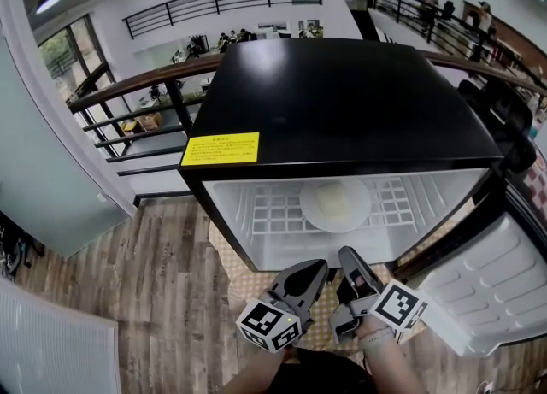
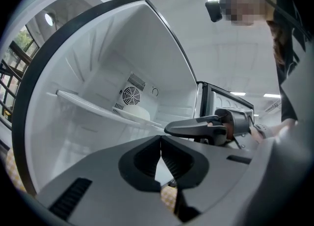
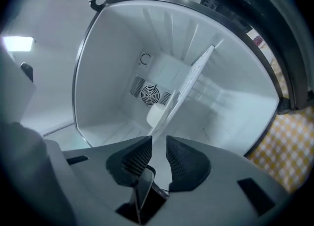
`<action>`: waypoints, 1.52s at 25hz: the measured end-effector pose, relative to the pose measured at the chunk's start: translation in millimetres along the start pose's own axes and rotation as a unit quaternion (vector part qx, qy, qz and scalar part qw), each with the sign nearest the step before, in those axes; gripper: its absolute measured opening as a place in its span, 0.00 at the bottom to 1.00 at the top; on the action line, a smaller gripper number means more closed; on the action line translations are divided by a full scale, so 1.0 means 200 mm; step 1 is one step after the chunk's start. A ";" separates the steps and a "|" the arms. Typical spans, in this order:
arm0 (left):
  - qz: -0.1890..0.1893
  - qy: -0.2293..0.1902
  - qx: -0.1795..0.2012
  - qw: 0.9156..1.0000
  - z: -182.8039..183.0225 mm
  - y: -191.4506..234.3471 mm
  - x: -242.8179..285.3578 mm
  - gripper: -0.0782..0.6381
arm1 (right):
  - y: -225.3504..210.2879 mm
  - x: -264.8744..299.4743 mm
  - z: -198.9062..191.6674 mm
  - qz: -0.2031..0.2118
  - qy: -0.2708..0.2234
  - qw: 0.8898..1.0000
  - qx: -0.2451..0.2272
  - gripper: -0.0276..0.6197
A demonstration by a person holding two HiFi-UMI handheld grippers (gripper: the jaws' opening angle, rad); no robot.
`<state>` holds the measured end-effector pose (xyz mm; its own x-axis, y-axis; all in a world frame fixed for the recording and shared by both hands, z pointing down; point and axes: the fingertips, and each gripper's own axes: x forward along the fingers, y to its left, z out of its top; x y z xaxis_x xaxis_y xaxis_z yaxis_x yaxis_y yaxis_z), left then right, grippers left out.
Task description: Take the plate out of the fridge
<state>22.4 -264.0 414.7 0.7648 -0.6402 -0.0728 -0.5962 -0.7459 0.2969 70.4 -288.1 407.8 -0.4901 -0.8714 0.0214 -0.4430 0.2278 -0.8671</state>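
Observation:
The black mini fridge (image 1: pixel 342 102) stands open, and a round pale plate (image 1: pixel 335 203) lies on its white wire shelf (image 1: pixel 265 213). Both grippers hang just outside the fridge's front, below the shelf and apart from the plate. My left gripper (image 1: pixel 316 267) is shut and empty, its tips meeting in the left gripper view (image 2: pixel 161 144). My right gripper (image 1: pixel 346 255) stands beside it, its jaws a narrow gap apart with nothing between them (image 3: pixel 158 144). The plate (image 2: pixel 136 112) shows deep on the shelf in front of the fan, and the right gripper view has it too (image 3: pixel 158 114).
The fridge door (image 1: pixel 487 290) hangs wide open at the right. A yellow label (image 1: pixel 220 149) sits on the fridge top's front left. A yellow checked mat (image 3: pixel 289 156) lies under the fridge on the wooden floor (image 1: pixel 145 298). A railing (image 1: pixel 137 85) runs behind.

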 end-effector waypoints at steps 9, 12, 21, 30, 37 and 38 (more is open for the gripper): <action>0.005 -0.002 -0.004 1.000 0.00 0.03 0.02 0.12 | -0.05 0.13 0.12 -0.020 -0.015 0.994 0.107 0.31; 0.007 0.001 -0.006 1.000 -0.01 0.04 0.02 0.12 | -0.07 0.17 0.13 -0.038 -0.021 0.990 0.132 0.31; 0.007 0.002 -0.011 1.000 -0.03 0.04 0.01 0.12 | -0.14 0.23 0.14 -0.086 -0.014 0.980 0.178 0.32; 0.003 0.002 -0.014 1.000 -0.03 0.02 0.01 0.12 | -0.11 0.18 0.13 -0.082 -0.011 0.977 0.197 0.20; 0.002 0.004 -0.014 1.000 -0.04 0.02 0.01 0.12 | -0.10 0.14 0.12 -0.076 -0.017 0.971 0.224 0.18; 0.003 0.003 -0.014 1.000 -0.04 0.02 0.01 0.12 | -0.10 0.14 0.12 -0.075 -0.018 0.971 0.228 0.18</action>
<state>22.6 -267.0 422.8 0.7630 -0.6432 -0.0643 -0.5935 -0.7364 0.3246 83.5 -327.3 413.5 -0.4154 -0.8965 0.1541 -0.1246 -0.1117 -0.9859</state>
